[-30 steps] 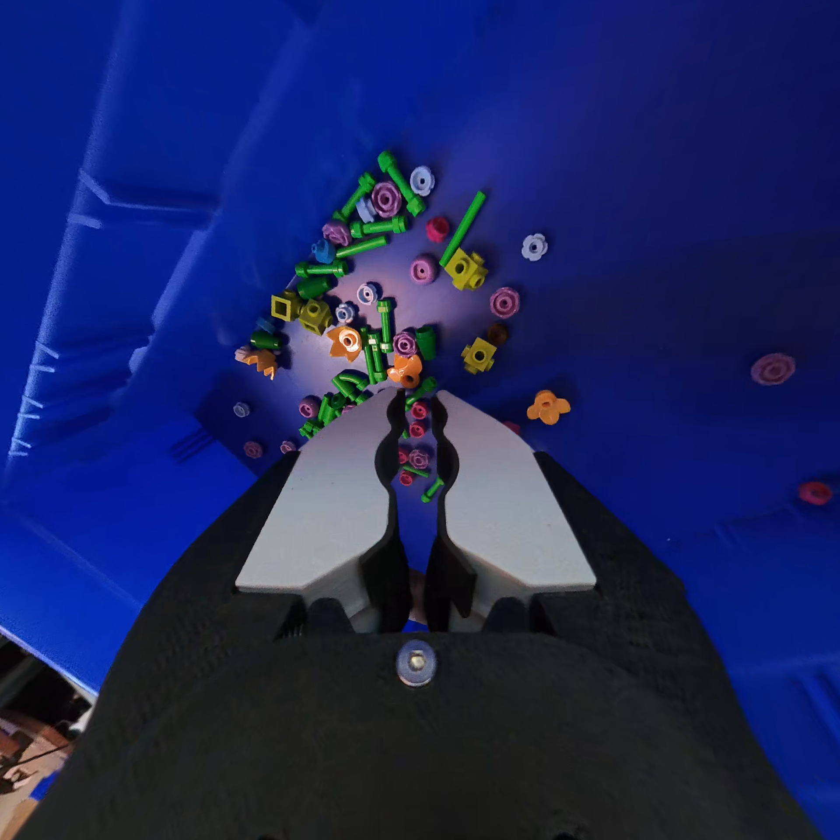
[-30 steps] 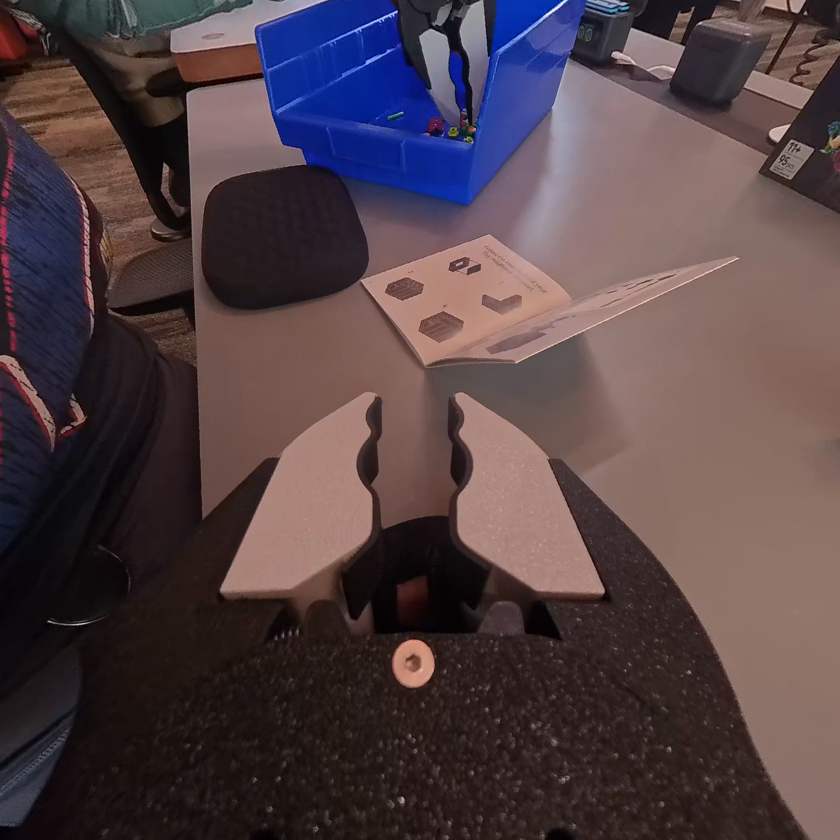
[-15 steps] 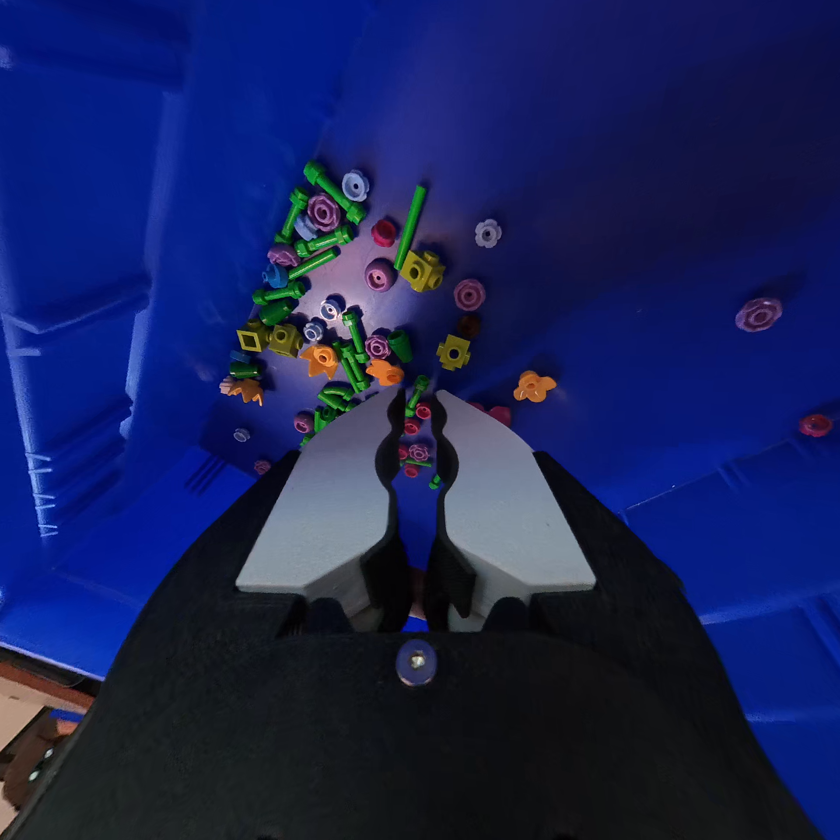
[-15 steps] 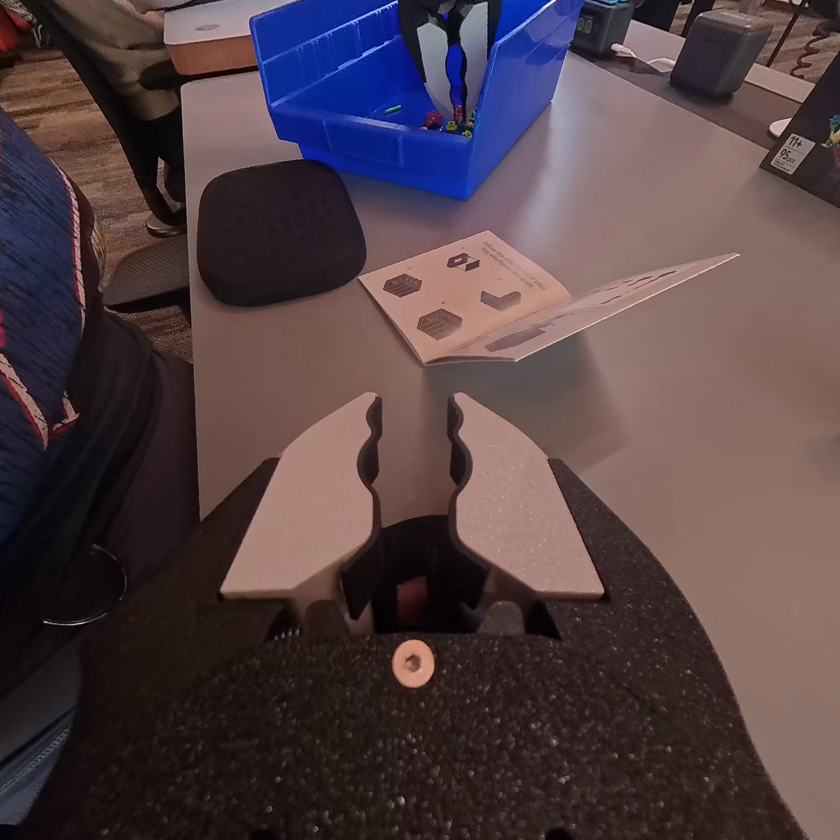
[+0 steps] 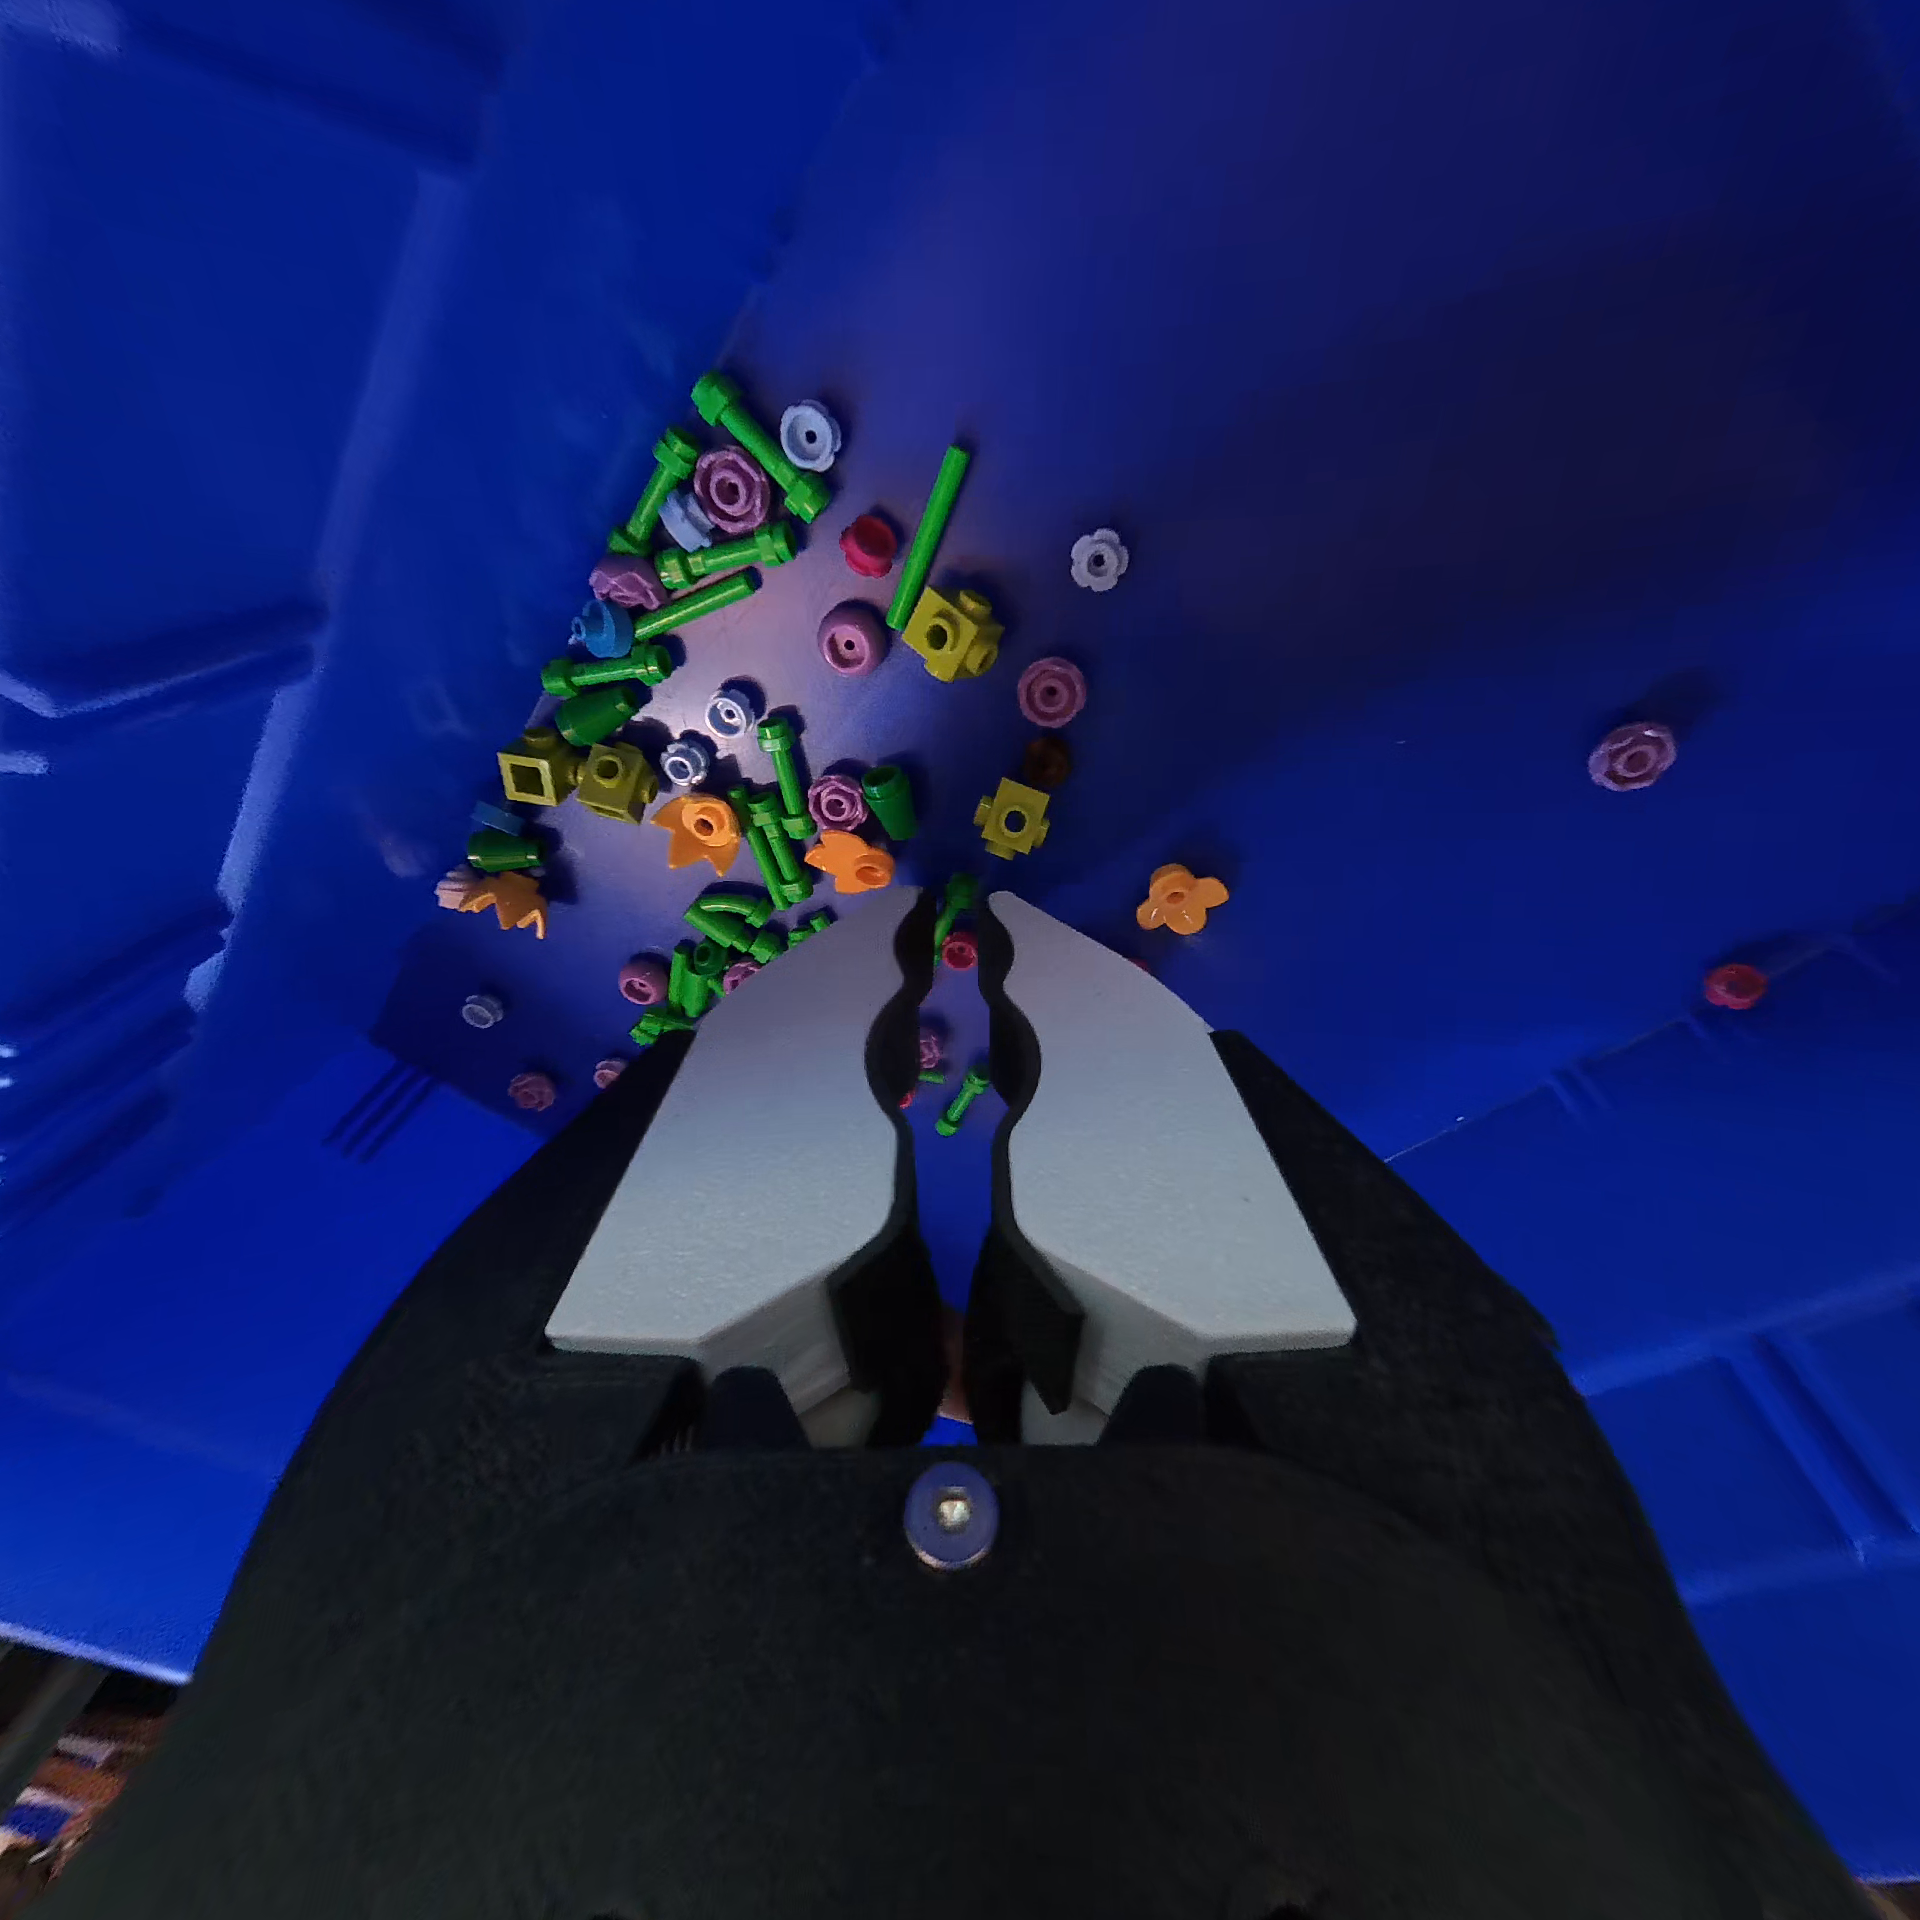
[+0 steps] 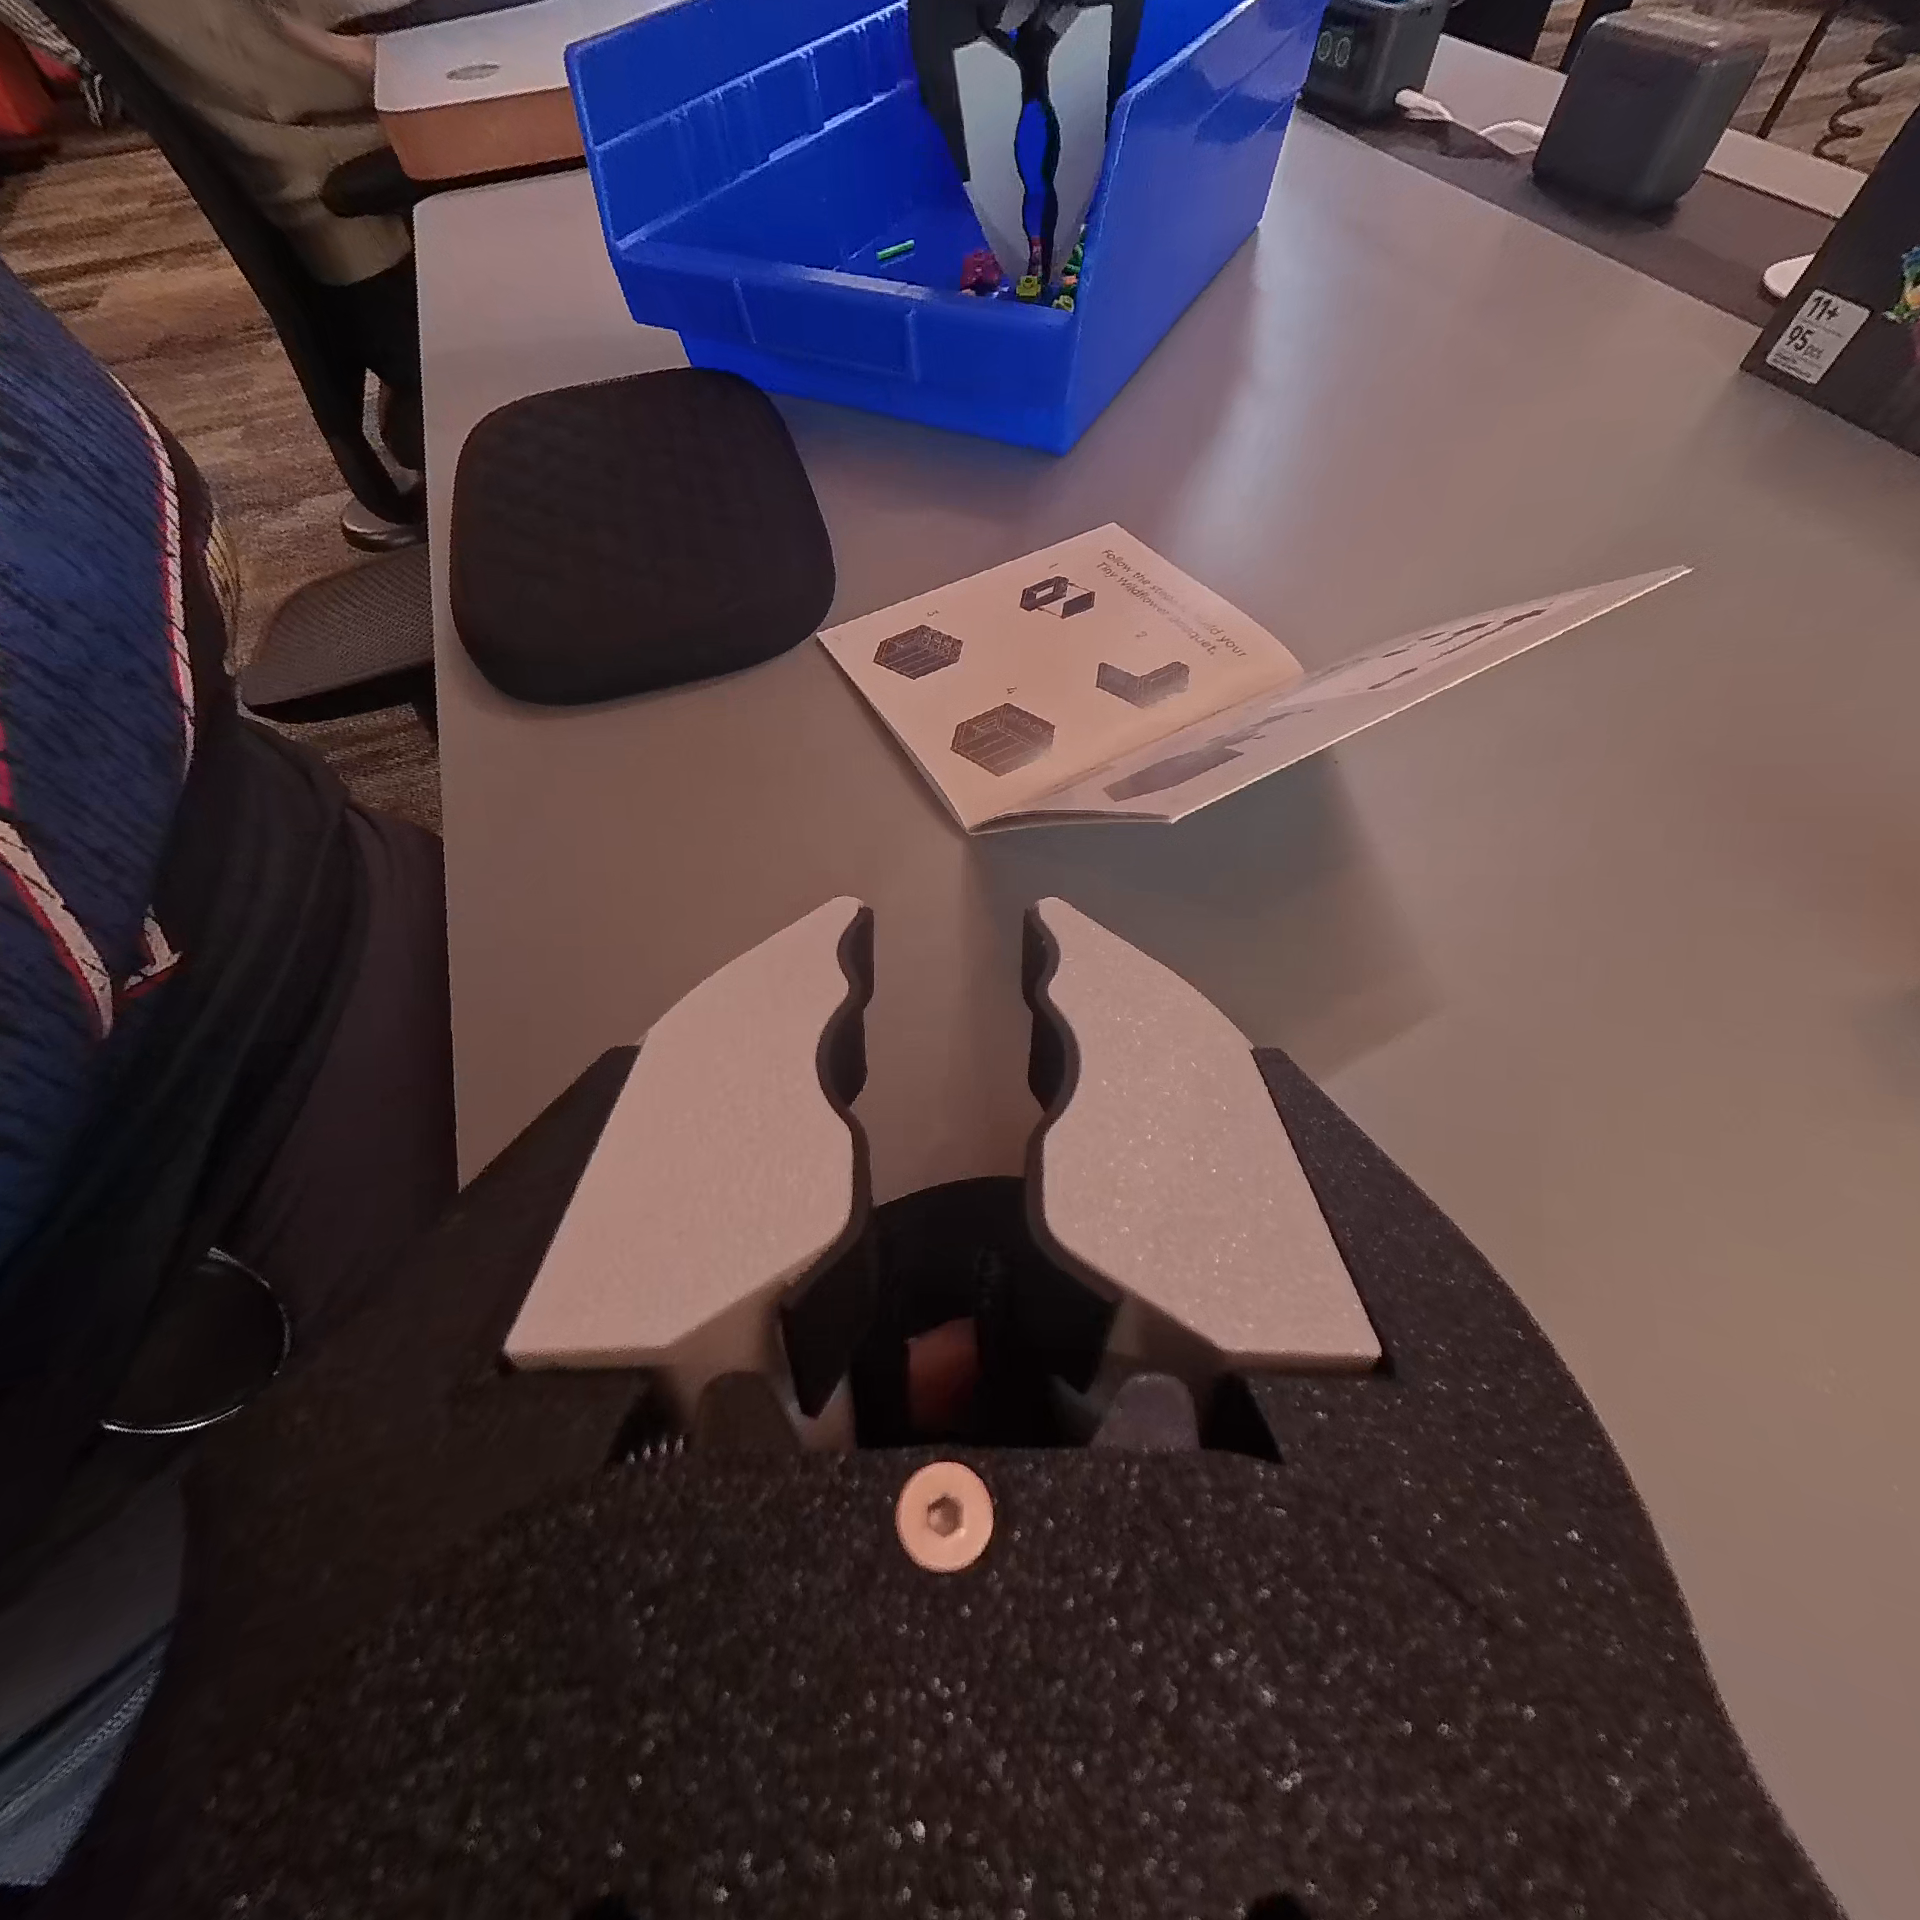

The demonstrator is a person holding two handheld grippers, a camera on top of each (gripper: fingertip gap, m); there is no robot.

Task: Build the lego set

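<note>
My left gripper (image 5: 954,909) is down inside the blue bin (image 5: 1351,312), its tips just above a pile of small lego pieces: green stems (image 5: 928,535), yellow cubes (image 5: 951,634), orange flowers (image 5: 1179,899) and purple flowers (image 5: 1631,755). Its jaws stand a narrow gap apart and hold nothing; a small green stem (image 5: 956,902) lies on the bin floor beneath the gap. The right wrist view shows the left gripper (image 6: 1034,239) inside the bin (image 6: 831,312). My right gripper (image 6: 948,920) is open and empty, above the grey table (image 6: 1455,1039) near its front edge.
An open instruction booklet (image 6: 1070,675) lies mid-table, one page lifted. A black cushioned pad (image 6: 639,540) sits left of it, in front of the bin. A dark set box (image 6: 1860,343) stands at the right edge. A person's body (image 6: 83,727) is at the left. My right fingertips sit around 40 cm from my left ones.
My left gripper has shifted and turned slightly inside the bin, so the pile sits a little further left in its view. Its jaw gap looks the same. My right gripper has barely moved.
</note>
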